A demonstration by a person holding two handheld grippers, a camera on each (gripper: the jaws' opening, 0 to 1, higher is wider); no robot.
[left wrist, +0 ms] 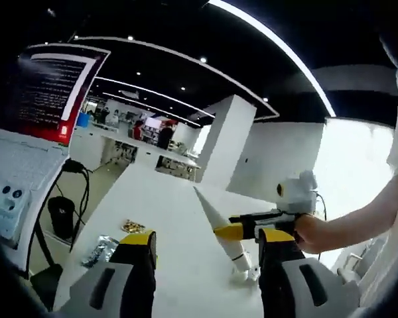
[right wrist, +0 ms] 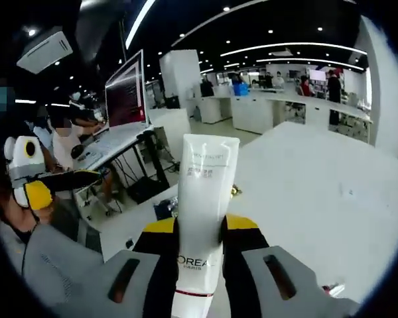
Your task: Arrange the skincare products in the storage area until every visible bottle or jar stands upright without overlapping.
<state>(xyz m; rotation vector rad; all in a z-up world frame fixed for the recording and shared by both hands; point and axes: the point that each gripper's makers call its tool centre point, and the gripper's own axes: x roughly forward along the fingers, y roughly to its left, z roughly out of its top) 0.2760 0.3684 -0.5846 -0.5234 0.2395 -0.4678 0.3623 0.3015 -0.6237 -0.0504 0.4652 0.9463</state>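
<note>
One white tube point(right wrist: 202, 218) sits clamped between the jaws of our right gripper point(right wrist: 200, 248), crimped end up and cap end down, a pose that suits standing it on its cap on the white counter point(right wrist: 318, 192). In the left gripper view the tube point(left wrist: 220, 228) tilts, its cap just above or on the counter point(left wrist: 166, 218); we cannot tell which. Our left gripper point(left wrist: 207, 262) holds nothing, jaws spread wide, hanging near the tube, perhaps ready to steady it.

Bright ceiling strips, glare, fisheye-warped edges.
</note>
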